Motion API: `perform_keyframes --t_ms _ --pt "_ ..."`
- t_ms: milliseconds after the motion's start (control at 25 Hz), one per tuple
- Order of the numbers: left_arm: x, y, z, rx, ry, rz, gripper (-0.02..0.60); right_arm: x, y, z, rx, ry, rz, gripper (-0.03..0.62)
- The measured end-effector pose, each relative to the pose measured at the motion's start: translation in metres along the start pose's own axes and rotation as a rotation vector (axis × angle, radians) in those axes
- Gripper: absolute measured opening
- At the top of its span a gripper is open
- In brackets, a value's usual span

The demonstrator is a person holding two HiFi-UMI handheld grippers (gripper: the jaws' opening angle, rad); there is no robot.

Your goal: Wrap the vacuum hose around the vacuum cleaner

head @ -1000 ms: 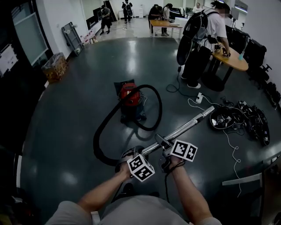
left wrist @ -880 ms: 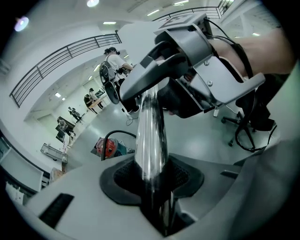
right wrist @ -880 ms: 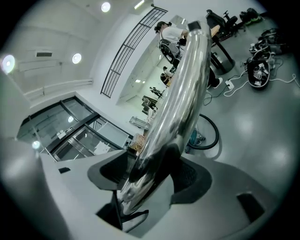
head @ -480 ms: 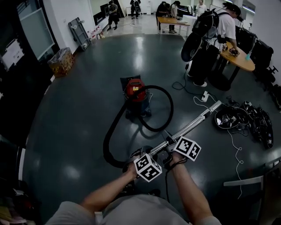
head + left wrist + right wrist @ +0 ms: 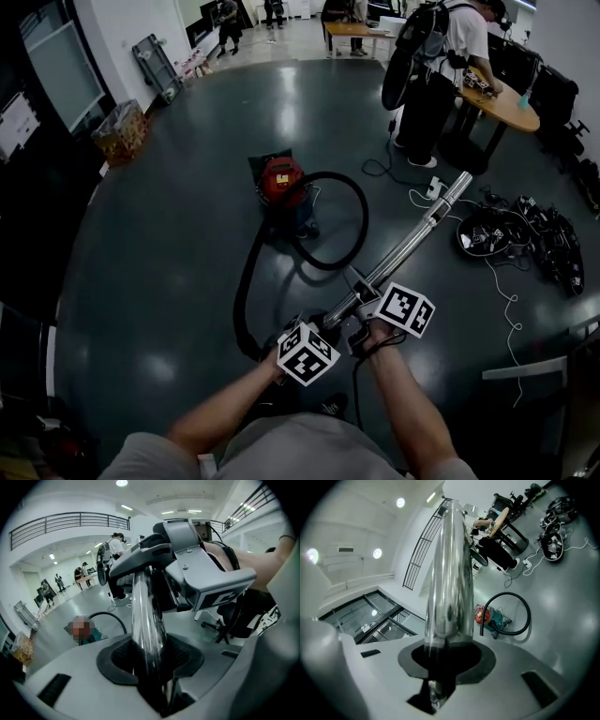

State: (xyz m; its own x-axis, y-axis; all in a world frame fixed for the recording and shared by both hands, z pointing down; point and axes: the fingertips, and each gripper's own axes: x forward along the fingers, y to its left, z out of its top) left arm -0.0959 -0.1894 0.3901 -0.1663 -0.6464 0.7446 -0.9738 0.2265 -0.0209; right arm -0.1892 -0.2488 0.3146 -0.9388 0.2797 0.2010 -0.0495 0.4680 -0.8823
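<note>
Head view: wand (image 5: 410, 241) diagonal (tip upper right)

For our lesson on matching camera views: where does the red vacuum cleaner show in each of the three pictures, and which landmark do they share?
Head view: vacuum cleaner upper centre.
Left gripper view: vacuum cleaner lower left, partly blurred over.
Right gripper view: vacuum cleaner right of centre.
Shared landmark: the black hose looping beside it, seen in all three.
</note>
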Motion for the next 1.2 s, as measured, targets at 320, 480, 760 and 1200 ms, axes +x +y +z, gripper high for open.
perform_keyframes --t_ms 320,480,760,1200 --pt "0.001 -0.002 0.025 0.1 -0.032 -0.316 0.202 0.013 0.007 0.029 -0.042 -0.046 -0.03 0.091" --pt "0.001 0.013 0.038 0.133 -0.043 -0.404 0.216 0.027 0.009 0.051 -0.041 -0.116 -0.053 0.089" --pt "-0.013 0.044 0.05 0.173 -0.05 -0.47 0.25 0.055 0.02 0.076 -0.064 -0.188 -0.087 0.089" --pt "-0.044 0.126 0.029 0.159 -0.059 -0.454 0.252 0.124 0.01 0.074 -0.135 -0.15 -0.185 0.089"
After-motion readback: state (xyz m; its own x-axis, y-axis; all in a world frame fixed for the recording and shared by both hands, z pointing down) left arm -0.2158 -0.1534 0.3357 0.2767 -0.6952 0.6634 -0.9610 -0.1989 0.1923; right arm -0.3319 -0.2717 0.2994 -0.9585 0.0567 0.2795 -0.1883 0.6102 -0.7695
